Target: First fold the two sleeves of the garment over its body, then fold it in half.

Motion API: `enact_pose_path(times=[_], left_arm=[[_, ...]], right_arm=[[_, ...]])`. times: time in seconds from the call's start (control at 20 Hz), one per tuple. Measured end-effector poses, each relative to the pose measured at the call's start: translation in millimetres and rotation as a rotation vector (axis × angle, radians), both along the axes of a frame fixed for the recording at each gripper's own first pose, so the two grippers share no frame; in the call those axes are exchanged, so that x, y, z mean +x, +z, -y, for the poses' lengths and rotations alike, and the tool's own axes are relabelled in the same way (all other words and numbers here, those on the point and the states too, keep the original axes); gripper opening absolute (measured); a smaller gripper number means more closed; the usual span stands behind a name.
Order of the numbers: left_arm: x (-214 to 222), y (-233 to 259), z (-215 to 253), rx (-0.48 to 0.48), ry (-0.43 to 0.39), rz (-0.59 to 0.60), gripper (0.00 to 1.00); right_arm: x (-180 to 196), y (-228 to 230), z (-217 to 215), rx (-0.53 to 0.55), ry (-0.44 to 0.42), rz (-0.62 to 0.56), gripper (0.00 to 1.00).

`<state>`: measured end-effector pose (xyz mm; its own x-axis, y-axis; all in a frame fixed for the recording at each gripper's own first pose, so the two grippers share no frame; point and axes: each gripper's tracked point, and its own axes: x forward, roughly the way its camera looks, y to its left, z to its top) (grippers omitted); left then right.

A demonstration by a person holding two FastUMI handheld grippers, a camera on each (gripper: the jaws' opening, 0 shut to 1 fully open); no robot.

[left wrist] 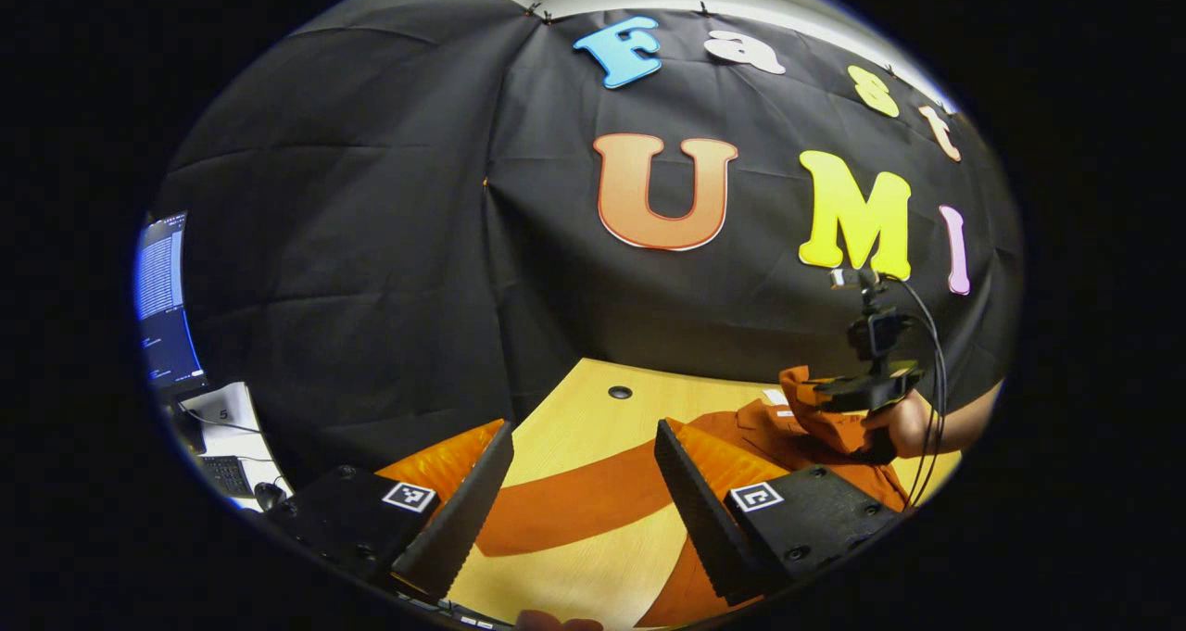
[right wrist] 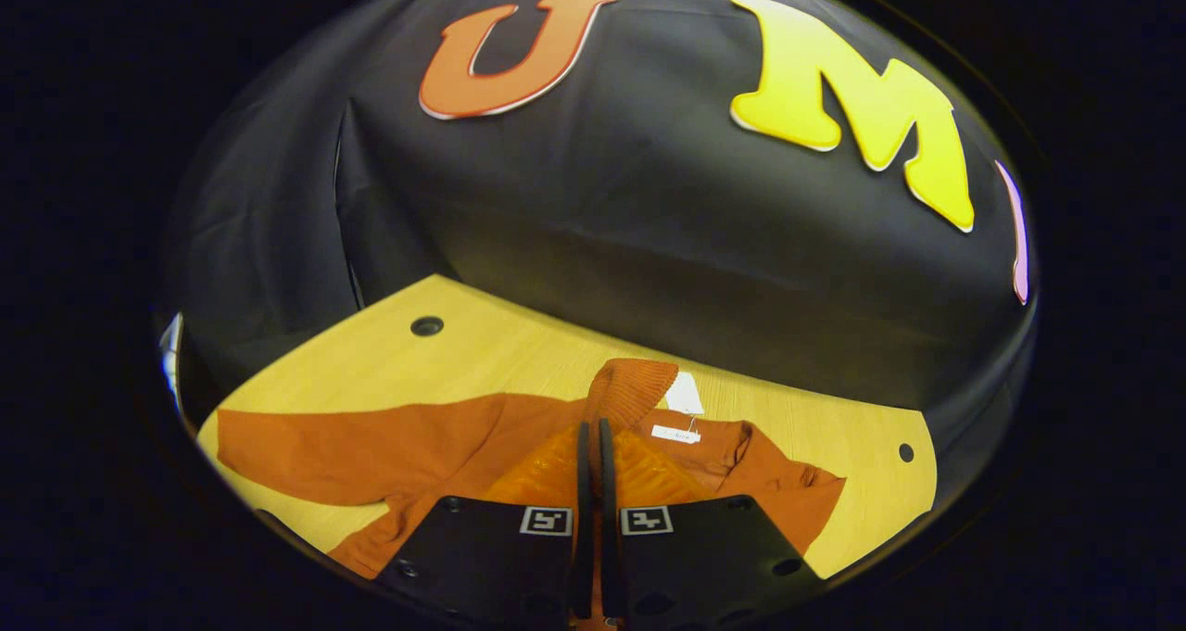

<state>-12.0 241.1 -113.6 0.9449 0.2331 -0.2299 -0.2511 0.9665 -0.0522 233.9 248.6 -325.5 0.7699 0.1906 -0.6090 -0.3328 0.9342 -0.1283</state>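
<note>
Currently, the first step, the sleeve folds, is judged to be in hand. The garment (right wrist: 435,446) is laid on the table (right wrist: 519,353), collar toward the far wall, with one sleeve (right wrist: 306,455) stretched flat to the left in the right gripper view. The other sleeve (right wrist: 630,390) is held by the right gripper (right wrist: 590,455), whose fingers are pressed together on the fabric; its cuff is seen standing up above the fingertips, over the collar area. In the left gripper view the same gripper is seen at the right, raised above the garment with a bunch of cloth in it and a hand (left wrist: 913,422) behind it. The left gripper (left wrist: 584,483) is held with its fingers wide apart and nothing between them, above the outstretched sleeve, which is crossed by the gap. For the next move, the lifted sleeve is to be carried across and laid flat on the body, then released; the left fingers are then to be lowered onto the outstretched sleeve near its cuff. A white tag (right wrist: 684,395) is seen at the collar. No containers are present on the table.
</note>
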Motion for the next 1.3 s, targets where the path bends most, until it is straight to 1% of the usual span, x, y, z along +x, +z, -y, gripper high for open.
enact_pose_path(times=[0.2, 0.3, 0.35, 0.45, 0.5, 0.55, 0.6, 0.7, 0.8, 0.9, 1.05, 1.1, 1.2, 1.3], left_arm=[[-8, -11, -9, -0.007, 0.009, -0.035, 0.99], [-9, -21, -11, -0.006, 0.004, -0.071, 0.99], [-10, -21, -12, -0.003, -0.001, -0.075, 0.99], [-8, -24, -14, -0.005, 0.006, -0.072, 0.99], [-8, -28, -14, -0.016, 0.010, -0.076, 0.99], [-6, -33, -15, -0.029, 0.014, -0.085, 0.99], [-7, -36, -15, -0.040, 0.019, -0.087, 0.99], [-5, -40, -21, -0.046, 0.035, -0.083, 0.99], [-5, -46, -34, -0.049, 0.066, -0.075, 0.99], [-6, -63, -50, -0.048, 0.122, -0.080, 0.99], [-11, -104, -75, -0.060, 0.223, -0.098, 0.99], [-8, -119, -78, -0.088, 0.250, -0.121, 1.00], [-3, -150, -82, -0.138, 0.291, -0.179, 0.99], [0, -181, -87, -0.168, 0.337, -0.247, 0.98]], right_arm=[[-7, -40, -27, -0.029, 0.033, -0.024, 0.05], [-9, -55, -42, 0.025, 0.016, -0.047, 0.06], [-12, -61, -47, 0.058, 0.016, -0.074, 0.08], [-23, -70, -59, 0.115, 0.034, -0.126, 0.11], [-30, -67, -64, 0.140, 0.044, -0.141, 0.15], [-34, -63, -70, 0.163, 0.056, -0.141, 0.22], [-36, -61, -73, 0.163, 0.063, -0.136, 0.28], [-48, -53, -75, 0.169, 0.092, -0.140, 0.64], [-57, -36, -70, 0.171, 0.108, -0.115, 1.00], [-70, -18, -62, 0.185, 0.115, -0.104, 1.00], [-95, 18, -46, 0.207, 0.144, -0.088, 1.00], [-102, 30, -32, 0.200, 0.142, -0.074, 1.00], [-116, 53, 1, 0.208, 0.108, -0.044, 1.00], [-137, 66, 33, 0.209, 0.080, -0.056, 1.00]])
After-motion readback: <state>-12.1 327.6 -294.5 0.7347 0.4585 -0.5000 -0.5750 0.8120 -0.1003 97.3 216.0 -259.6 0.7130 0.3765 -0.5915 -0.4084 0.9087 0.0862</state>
